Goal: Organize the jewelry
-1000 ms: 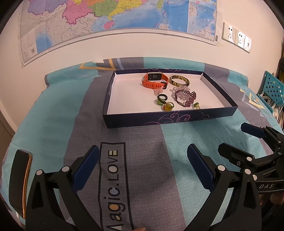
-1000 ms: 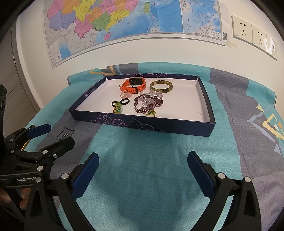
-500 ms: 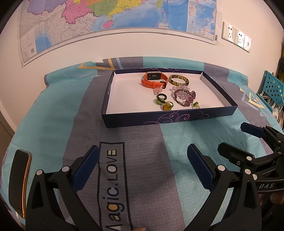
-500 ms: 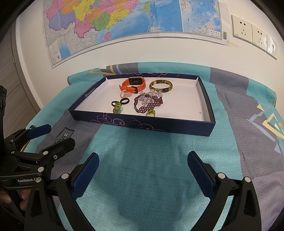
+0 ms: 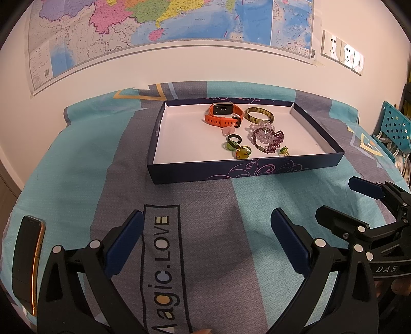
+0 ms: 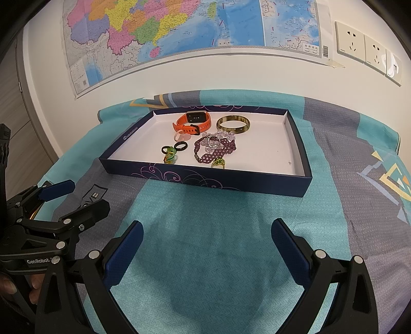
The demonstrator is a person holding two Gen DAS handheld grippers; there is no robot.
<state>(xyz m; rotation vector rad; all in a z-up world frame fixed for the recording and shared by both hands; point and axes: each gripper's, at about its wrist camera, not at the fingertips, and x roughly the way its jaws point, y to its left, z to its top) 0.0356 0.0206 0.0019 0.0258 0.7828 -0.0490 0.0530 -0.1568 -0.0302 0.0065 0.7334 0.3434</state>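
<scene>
Wall map (image 5: 164, 23) spans the wall at 12 o'clock, w/ a row of sockets (image 6: 364, 48) to its right at approx. 2 o'clock.

Bedspread (image 5: 77, 159), teal and grey panels, covers the whole work surface; printed "Magic.LOVE" strip sits at 6 o'clock in left wrist view.

Tray (image 5: 246, 172), dark navy w/ white floor and swirl print on the near wall, lies at 12 o'clock from both grippers, well apart from them. All jewelry is inside it, clustered centre-to-rear.

Left gripper (image 5: 205, 236): tongs wide apart, nothing between them, hovering over the bedspread at the 6 o'clock edge. Right gripper (image 6: 206, 239): same condition, tongs spread, gripping nothing. Each gripper shows in the other's view, side by side, apart.

Phone (image 5: 27, 262), dark w/ gold edge, lies on the bedspread at 8 o'clock of the left gripper.

Blue perforated basket (image 5: 393, 123) at 3 o'clock, past the bed edge.

Tray contents, descending:
- Orange watch (image 5: 223, 114), rear centre, strap buckled in a loop.
- Bangle (image 5: 259, 115), olive-brown mottled, just beside watch at its 3 o'clock.
- Purple bead bracelet (image 5: 269, 140), in front of bangle, tangled w/ clear bead strand (image 6: 226, 135); touching.
- Black ring (image 5: 234, 139), at 9 o'clock of the bracelet, near it.
- Yellow-green ring (image 5: 242, 152), just in front of black ring.
- Pink ring (image 6: 179, 135), touching the watch strap.
- Small green ring (image 5: 283, 150), near front wall, just beside bracelet.
</scene>
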